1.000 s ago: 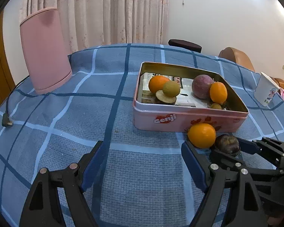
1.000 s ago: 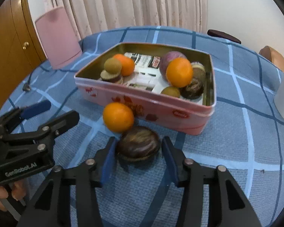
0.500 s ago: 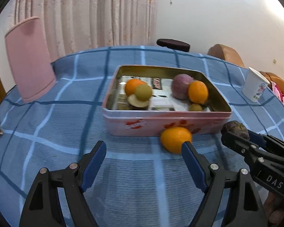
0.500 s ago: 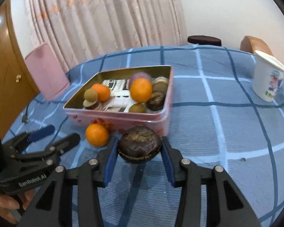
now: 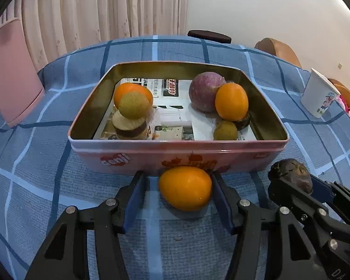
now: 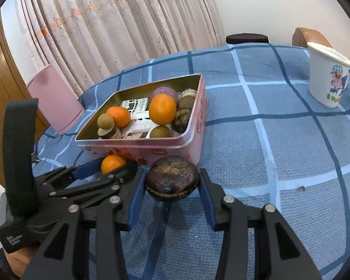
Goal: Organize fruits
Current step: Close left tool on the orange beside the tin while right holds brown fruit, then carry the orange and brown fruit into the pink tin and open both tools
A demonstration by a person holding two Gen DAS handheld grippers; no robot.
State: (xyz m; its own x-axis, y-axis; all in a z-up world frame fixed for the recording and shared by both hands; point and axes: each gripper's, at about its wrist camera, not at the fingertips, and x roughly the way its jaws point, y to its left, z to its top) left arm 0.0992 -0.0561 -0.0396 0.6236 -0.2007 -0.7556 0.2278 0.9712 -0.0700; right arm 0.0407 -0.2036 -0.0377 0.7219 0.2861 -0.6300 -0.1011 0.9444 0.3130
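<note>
Blue pads round two fruits at tin

Left gripper [image 5: 177, 186] low on cloth [image 5: 35, 168], half open, bracketing orange [image 5: 185, 187], right pad touching. Right gripper [image 6: 171, 186] alongside, clamped on dark fruit [image 6: 171, 179]. Near tin [image 5: 175, 161]: two oranges inside, one outside. One cup [image 6: 327, 77] far right.

Left gripper [image 5: 177, 187] agape, right gripper [image 6: 171, 183] clamped

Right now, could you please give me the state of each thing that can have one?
Left gripper: open around the loose orange, not clamped.
Right gripper: shut on the dark brown fruit.
Pink tin: lidless, holding fruit.
White cup: upright on the tablecloth.
</note>
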